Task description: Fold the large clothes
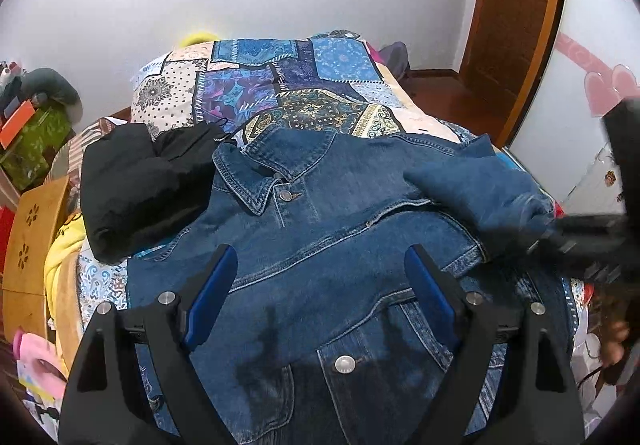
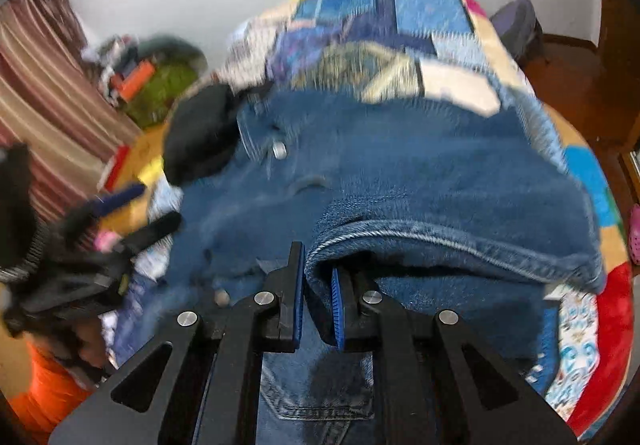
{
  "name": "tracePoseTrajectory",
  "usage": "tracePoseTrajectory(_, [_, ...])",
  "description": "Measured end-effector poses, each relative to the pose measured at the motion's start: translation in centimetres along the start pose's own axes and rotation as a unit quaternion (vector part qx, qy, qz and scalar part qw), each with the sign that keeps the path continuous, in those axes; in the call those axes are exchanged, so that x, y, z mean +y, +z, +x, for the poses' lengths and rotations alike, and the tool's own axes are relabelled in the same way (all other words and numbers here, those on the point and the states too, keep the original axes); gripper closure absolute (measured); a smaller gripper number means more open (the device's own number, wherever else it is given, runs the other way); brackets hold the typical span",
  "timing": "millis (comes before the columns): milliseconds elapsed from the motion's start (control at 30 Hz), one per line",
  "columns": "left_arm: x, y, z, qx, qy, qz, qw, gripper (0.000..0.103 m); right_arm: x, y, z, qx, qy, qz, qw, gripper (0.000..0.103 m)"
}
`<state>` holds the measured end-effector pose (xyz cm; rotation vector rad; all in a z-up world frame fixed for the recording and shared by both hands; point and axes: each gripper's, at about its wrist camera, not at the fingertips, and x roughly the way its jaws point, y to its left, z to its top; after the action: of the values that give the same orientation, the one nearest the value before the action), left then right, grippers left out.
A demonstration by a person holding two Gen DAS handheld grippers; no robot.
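A blue denim jacket (image 1: 320, 229) lies front up on a patchwork quilt, collar toward the far side. My left gripper (image 1: 320, 269) is open and empty, hovering above the jacket's chest. My right gripper (image 2: 318, 277) is shut on the jacket's sleeve (image 2: 400, 241) and holds it lifted over the jacket body. In the left wrist view the right gripper (image 1: 560, 237) shows blurred at the right, at the end of the folded-over sleeve (image 1: 480, 181). The left gripper (image 2: 120, 213) shows blurred at the left of the right wrist view.
A folded black garment (image 1: 144, 189) lies on the bed left of the collar. The patchwork quilt (image 1: 280, 85) covers the far bed. A wooden stand (image 1: 32, 245) and cluttered boxes (image 1: 36, 137) are at the left. A wooden door (image 1: 516, 25) is at the right.
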<state>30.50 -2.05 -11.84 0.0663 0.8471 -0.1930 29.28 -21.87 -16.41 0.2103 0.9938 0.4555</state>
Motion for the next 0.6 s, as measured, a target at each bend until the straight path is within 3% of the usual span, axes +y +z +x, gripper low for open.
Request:
tracePoseTrajectory(200, [-0.1, -0.4, -0.1, 0.002, 0.003, -0.001, 1.0, 0.018, 0.5, -0.2, -0.8, 0.014, -0.022, -0.029, 0.999, 0.088])
tracePoseTrajectory(267, [-0.1, -0.3, 0.0, 0.003, 0.004, -0.002, 1.0, 0.018, 0.6, -0.2, -1.6, 0.015, -0.022, -0.025, 0.999, 0.081])
tracePoseTrajectory(333, [-0.2, -0.4, -0.1, 0.001, 0.003, -0.002, 1.0, 0.018, 0.5, -0.4, -2.5, 0.014, -0.034, -0.016, 0.999, 0.056])
tracePoseTrajectory(400, [-0.3, -0.4, -0.3, 0.0, 0.002, -0.001, 1.0, 0.018, 0.1, -0.4, -3.3, 0.0, -0.038, -0.001, 0.999, 0.048])
tracePoseTrajectory(600, [-0.8, -0.3, -0.5, -0.004, 0.004, 0.009, 0.9999, 0.018, -2.4, -0.2, -6.7, -0.047, -0.031, 0.057, 0.997, 0.047])
